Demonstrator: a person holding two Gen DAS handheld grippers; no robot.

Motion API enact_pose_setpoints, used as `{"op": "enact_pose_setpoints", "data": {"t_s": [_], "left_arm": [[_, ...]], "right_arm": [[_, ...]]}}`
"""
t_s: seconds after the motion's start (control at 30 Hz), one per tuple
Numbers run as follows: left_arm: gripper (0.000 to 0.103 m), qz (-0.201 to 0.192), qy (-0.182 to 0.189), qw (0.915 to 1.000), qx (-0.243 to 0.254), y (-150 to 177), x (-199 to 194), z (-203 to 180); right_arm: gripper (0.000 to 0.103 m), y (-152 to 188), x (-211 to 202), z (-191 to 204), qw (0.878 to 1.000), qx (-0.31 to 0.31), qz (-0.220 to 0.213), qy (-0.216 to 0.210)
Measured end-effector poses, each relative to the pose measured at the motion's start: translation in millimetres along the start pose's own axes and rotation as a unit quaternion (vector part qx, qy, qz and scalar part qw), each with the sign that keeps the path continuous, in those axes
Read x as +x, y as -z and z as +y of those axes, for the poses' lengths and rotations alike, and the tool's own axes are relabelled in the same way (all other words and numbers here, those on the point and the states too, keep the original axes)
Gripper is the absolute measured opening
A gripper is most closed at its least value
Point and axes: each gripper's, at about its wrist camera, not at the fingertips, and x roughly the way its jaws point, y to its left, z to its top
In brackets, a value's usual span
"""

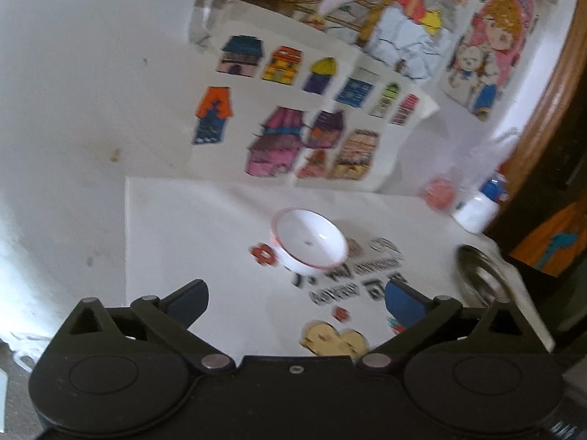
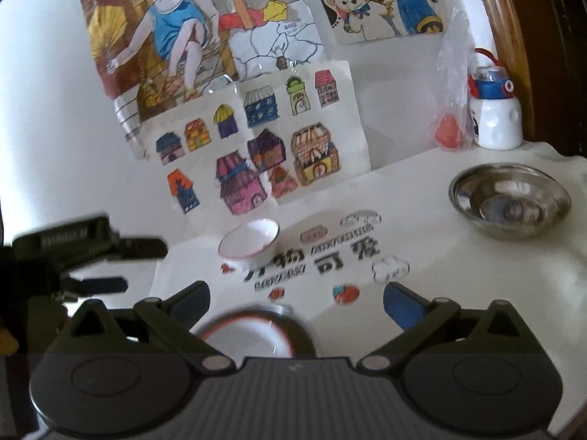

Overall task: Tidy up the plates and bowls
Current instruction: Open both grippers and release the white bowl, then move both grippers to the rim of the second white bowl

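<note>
A small white bowl with a red rim (image 1: 310,242) (image 2: 250,244) stands on the white table (image 1: 190,220), ahead of both grippers. My left gripper (image 1: 297,302) is open and empty, short of this bowl; its dark body also shows at the left of the right wrist view (image 2: 91,256). A steel bowl (image 2: 510,200) (image 1: 480,275) sits at the table's right. My right gripper (image 2: 296,300) is open and empty above a red-rimmed white bowl resting in a steel dish (image 2: 253,333), close under the camera.
Coloured drawings (image 2: 256,139) hang on the white wall behind the table. A white and blue bottle (image 2: 495,117) and a clear plastic bag with something red (image 2: 451,124) stand at the back right. A brown wooden frame (image 1: 543,102) borders the right side.
</note>
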Motion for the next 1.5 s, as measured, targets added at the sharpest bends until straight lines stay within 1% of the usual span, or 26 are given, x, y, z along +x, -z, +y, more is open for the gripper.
{"op": "enact_pose_setpoints", "data": {"t_s": [0.13,0.3,0.53,0.73,0.83,0.93,1.03,1.2,1.33,1.5], "left_arm": [[0.102,0.001,-0.013,0.9999,-0.005,-7,19,10],[0.102,0.009,-0.026,0.9996,0.002,-14,47,18],[0.102,0.015,-0.033,0.9993,0.008,-26,84,28],[0.102,0.026,-0.034,0.999,0.01,-32,109,32],[0.102,0.028,-0.037,0.9988,0.012,-34,117,33],[0.102,0.031,-0.04,0.9986,0.013,-35,123,35],[0.102,0.035,-0.04,0.9984,0.017,-36,128,35],[0.102,0.042,-0.04,0.9981,0.022,-35,135,35],[0.102,0.038,-0.044,0.9979,0.029,-34,137,35],[0.102,0.033,-0.051,0.9974,0.038,-34,139,34]], "right_arm": [[0.103,-24,23,-2,1.0,-0.019,0.0,0.009],[0.103,-42,58,-4,0.999,-0.031,0.008,0.006],[0.103,-53,117,-11,0.999,-0.033,0.037,-0.005],[0.103,-57,157,-10,0.997,-0.034,0.057,-0.026],[0.103,-56,173,-8,0.996,-0.04,0.069,-0.03],[0.103,-53,186,-7,0.995,-0.047,0.078,-0.027],[0.103,-50,193,-9,0.995,-0.047,0.087,-0.033],[0.103,-46,201,-10,0.994,-0.048,0.095,-0.035],[0.102,-43,207,-10,0.993,-0.05,0.103,-0.029],[0.102,-41,207,-8,0.993,-0.063,0.096,-0.027]]}}
